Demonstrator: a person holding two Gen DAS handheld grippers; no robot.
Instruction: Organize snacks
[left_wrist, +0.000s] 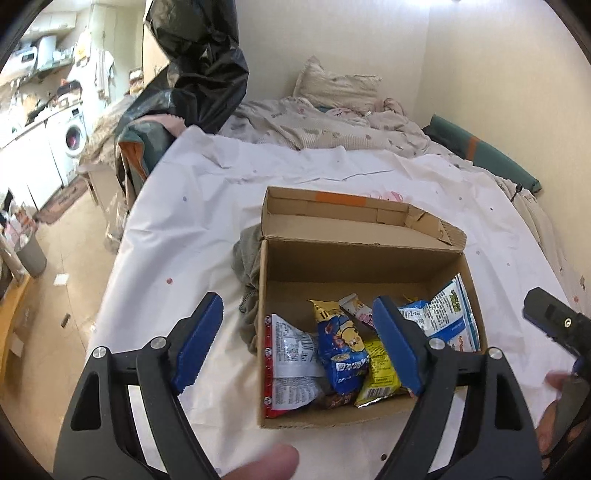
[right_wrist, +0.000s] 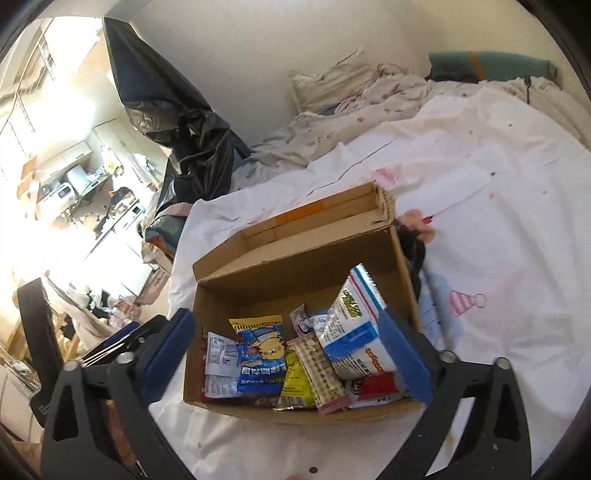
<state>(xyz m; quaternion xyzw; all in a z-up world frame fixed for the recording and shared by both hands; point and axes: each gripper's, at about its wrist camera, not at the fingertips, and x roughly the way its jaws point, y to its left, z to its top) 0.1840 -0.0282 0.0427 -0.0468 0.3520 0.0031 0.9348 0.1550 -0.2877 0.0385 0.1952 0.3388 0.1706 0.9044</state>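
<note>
An open cardboard box (left_wrist: 280, 266) stands on a white bed sheet; it also shows in the right wrist view (right_wrist: 218, 306). Inside lie several snack packets: a blue cartoon packet (left_wrist: 343, 350) (right_wrist: 260, 358), a yellow packet (left_wrist: 378, 380) (right_wrist: 293, 384), a red and white packet (left_wrist: 290, 365) and a white and blue packet (left_wrist: 443, 317) (right_wrist: 354, 325). My left gripper (left_wrist: 299, 343) is open and empty above the box's near left part. My right gripper (right_wrist: 288, 354) is open and empty above the box. A part of the right gripper shows at the left wrist view's right edge (left_wrist: 554, 321).
A grey cloth (left_wrist: 247, 280) lies against the box's left side. A dark object (right_wrist: 412, 240) lies by the box's far right corner. Rumpled bedding and a pillow (left_wrist: 336, 88) lie at the bed's far end. A black plastic bag (left_wrist: 199, 62) hangs at left, with floor clutter beyond.
</note>
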